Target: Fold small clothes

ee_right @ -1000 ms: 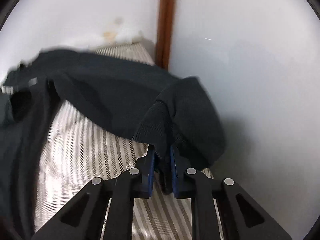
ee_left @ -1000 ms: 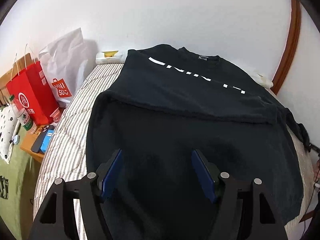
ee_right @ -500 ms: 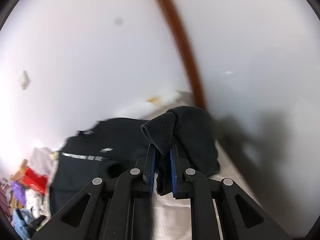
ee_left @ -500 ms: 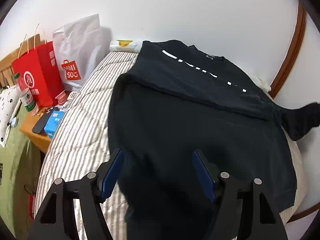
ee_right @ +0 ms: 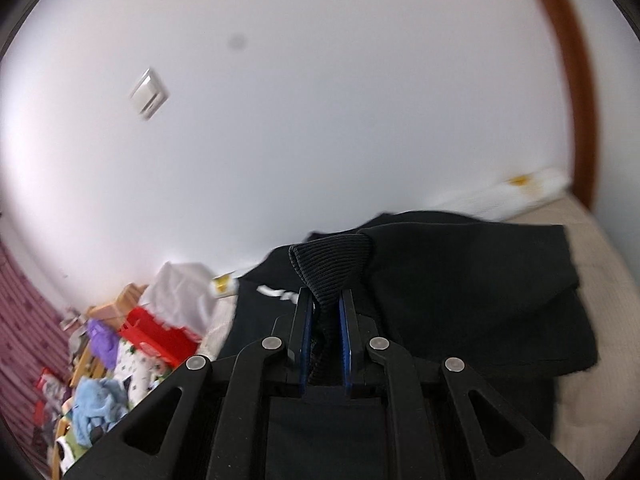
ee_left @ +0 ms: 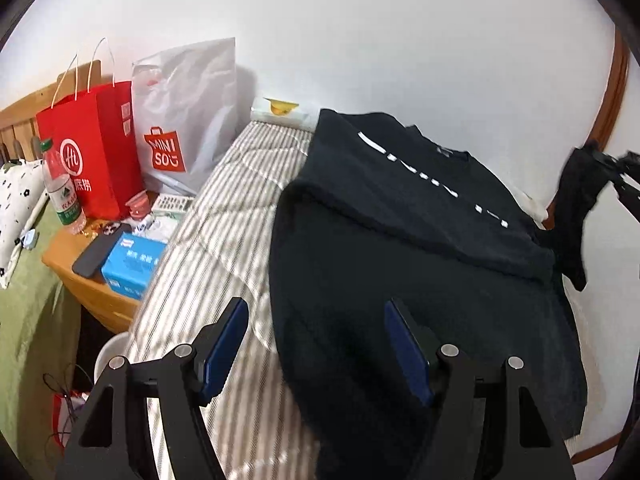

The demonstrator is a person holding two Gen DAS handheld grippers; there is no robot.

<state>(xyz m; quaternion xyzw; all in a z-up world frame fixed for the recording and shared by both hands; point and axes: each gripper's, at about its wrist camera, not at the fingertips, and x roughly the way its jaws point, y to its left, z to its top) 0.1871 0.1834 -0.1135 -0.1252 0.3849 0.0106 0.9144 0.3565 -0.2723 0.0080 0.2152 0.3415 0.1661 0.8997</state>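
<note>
On the striped mattress [ee_left: 224, 216] lies a black sweatshirt [ee_left: 400, 248], white lettering across its chest, its near part folded over. At six o'clock in the left wrist view the left gripper [ee_left: 316, 344] hangs above the sweatshirt's near edge, jaws wide apart and empty. At three o'clock the right gripper [ee_right: 325, 320] is clamped on the ribbed cuff [ee_right: 330, 268] of one sleeve [ee_left: 574, 216], raised clear of the bed. Toward nine o'clock a wooden nightstand [ee_left: 68, 256] bears a red paper bag [ee_left: 94, 148], a white Miniso bag [ee_left: 188, 120], a water bottle [ee_left: 60, 184], a phone [ee_left: 98, 256] and a blue tissue box [ee_left: 132, 264].
</note>
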